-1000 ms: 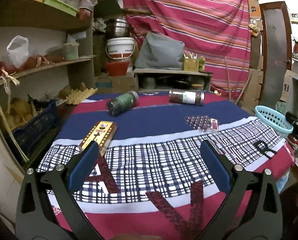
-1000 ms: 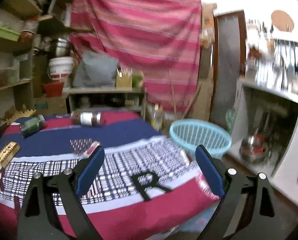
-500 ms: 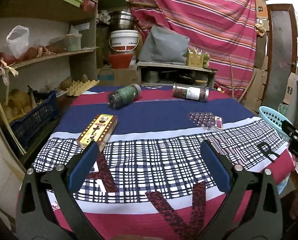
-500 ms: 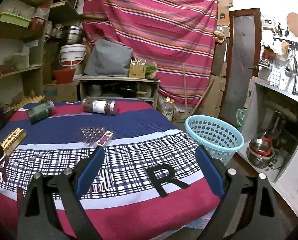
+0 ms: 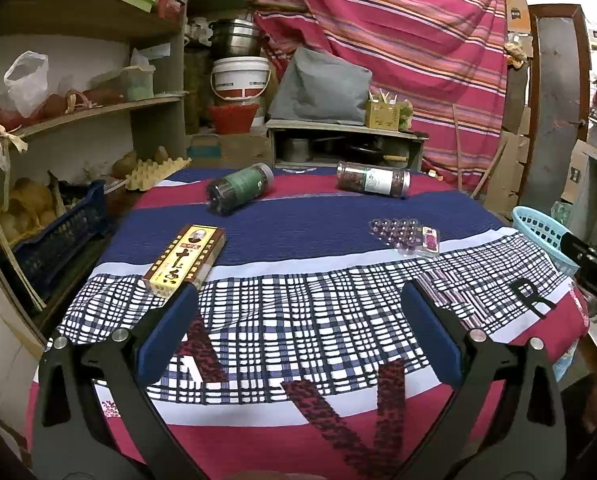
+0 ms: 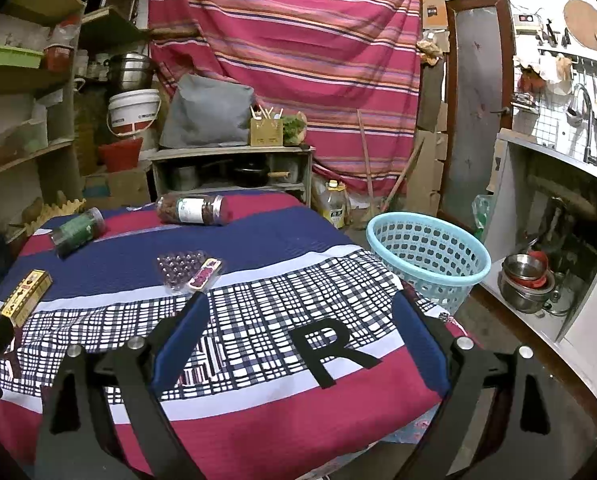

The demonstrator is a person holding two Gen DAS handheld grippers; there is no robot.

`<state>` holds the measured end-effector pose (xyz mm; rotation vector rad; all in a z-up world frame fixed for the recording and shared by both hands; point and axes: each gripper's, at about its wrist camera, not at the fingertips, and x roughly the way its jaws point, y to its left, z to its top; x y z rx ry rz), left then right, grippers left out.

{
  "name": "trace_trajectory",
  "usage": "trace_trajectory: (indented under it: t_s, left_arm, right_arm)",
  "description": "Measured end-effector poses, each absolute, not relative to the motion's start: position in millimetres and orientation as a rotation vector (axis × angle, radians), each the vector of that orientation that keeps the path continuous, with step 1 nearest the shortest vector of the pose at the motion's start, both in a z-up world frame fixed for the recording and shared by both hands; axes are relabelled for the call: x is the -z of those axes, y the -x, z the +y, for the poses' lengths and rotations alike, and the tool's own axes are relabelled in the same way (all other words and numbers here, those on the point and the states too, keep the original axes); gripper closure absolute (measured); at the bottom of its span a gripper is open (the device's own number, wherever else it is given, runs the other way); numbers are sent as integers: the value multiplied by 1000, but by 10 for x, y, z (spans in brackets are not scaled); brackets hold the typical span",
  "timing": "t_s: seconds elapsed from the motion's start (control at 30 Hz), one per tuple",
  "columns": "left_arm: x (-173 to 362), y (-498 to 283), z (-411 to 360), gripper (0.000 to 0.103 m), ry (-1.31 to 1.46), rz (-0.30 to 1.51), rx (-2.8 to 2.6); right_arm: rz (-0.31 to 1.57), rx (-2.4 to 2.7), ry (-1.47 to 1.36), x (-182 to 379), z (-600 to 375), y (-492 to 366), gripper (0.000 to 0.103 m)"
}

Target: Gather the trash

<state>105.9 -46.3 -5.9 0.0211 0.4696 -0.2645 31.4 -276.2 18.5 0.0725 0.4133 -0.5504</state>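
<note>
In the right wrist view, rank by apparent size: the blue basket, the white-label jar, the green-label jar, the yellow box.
1. Blue basket, clearly largest.
2. White-label jar.
3. Green-label jar and yellow box: alike in apparent size, and fisheye edge distortion makes ranking them unsure.

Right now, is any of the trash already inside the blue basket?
No: in the right wrist view the blue basket beside the table looks empty, while both jars, the box and the blister pack lie on the cloth.
</note>
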Motion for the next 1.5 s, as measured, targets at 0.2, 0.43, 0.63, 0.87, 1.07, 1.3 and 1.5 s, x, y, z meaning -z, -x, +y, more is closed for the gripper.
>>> trace_trajectory:
  t_s: [0.2,0.43,0.63,0.87,1.07,1.3,1.5]
  left_arm:
    - [35,-999,-487,5,-47,440,274]
    - [29,-1045,-382,5,3,455,264]
    - [42,-1040,-435,5,-25,444,258]
    - [64,-1050,-420,5,-24,452,245]
    - [57,-1067,-384,5,-10,457,248]
    - [50,-1070,-355,5,0,455,251]
    - [47,-1072,-340,5,2,454,247]
  right_arm:
    - [407,564,-33,-192,-2673,-360,13]
    - [427,556,-66,-184,-2747,-329,13]
    - [440,536,-86,-157,-2778,-316,13]
    - [446,527,-100,-154,-2791,-319,13]
    - [449,536,-78,-127,-2740,-341,13]
    - [451,537,-67,-125,-2707,-350,12]
    - [452,533,-72,-125,-2699,-351,12]
